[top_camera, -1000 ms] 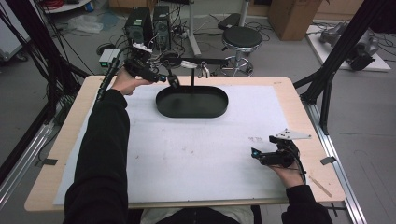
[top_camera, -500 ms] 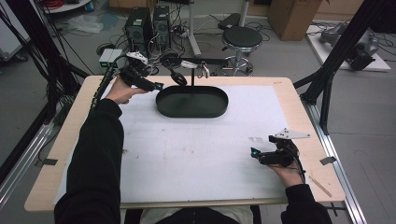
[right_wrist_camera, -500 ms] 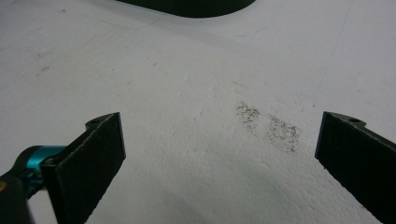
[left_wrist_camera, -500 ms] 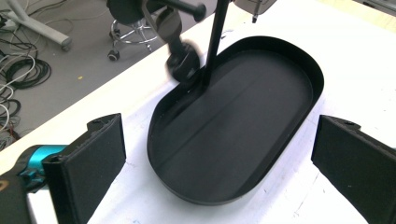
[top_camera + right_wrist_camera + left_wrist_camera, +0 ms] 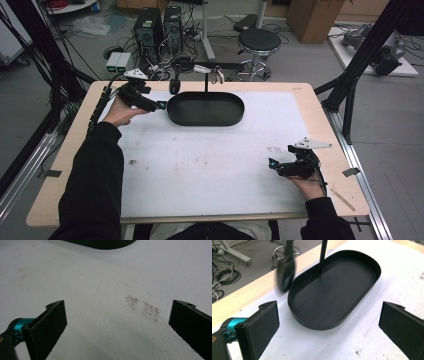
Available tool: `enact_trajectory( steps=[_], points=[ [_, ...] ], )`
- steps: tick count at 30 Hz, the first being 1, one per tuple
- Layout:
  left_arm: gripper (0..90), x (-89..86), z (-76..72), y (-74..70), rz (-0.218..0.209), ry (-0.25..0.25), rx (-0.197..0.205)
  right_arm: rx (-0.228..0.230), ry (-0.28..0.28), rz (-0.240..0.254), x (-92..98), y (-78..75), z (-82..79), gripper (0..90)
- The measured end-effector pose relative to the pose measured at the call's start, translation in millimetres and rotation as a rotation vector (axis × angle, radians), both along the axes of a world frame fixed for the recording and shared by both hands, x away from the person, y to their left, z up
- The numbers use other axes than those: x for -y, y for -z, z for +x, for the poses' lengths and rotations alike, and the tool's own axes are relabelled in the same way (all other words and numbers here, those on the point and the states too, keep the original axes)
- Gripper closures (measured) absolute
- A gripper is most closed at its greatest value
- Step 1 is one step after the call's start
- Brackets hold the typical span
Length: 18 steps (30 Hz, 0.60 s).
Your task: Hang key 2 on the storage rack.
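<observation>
My left gripper (image 5: 161,105) sits wide open, empty, near the table's far-left corner, just beside the black tray (image 5: 359,287) w/ its upright post (image 5: 322,255). A dark tag (image 5: 285,275) hangs by the rim — I could knock it or the post reaching in. Right gripper (image 5: 272,164) is wide open too, idle near the front-right edge.

A lab workspace.
Computer towers (image 5: 159,25), tangled cables (image 5: 60,60), a stool (image 5: 257,42) and boxes (image 5: 312,17) beyond the counter (image 5: 320,115).

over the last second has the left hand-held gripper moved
Yes. The left hand-held gripper has drawn back leftward, off the black tray's far-left rim to just beside it.
</observation>
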<state>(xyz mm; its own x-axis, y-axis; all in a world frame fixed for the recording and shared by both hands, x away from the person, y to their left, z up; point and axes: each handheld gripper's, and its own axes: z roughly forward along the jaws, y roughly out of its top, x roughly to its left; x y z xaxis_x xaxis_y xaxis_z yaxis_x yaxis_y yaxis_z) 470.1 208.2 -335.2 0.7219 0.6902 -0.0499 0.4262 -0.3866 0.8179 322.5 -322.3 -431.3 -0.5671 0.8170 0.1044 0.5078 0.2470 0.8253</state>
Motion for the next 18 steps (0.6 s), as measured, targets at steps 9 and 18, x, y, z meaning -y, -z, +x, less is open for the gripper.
enact_trajectory(
  steps=[9, 18],
  points=[
    [3.5, -11.0, -29.4, 13.2, -0.024, 0.027, 0.002, -0.005, 0.003, -0.003, -1.1, 0.7, 0.6, 0.8],
    [3.5, -11.5, -51.4, 19.0, -0.015, 0.04, 0.021, -0.005, 0.003, -0.008, -2.2, 1.3, 1.6, 0.8]
  ],
)
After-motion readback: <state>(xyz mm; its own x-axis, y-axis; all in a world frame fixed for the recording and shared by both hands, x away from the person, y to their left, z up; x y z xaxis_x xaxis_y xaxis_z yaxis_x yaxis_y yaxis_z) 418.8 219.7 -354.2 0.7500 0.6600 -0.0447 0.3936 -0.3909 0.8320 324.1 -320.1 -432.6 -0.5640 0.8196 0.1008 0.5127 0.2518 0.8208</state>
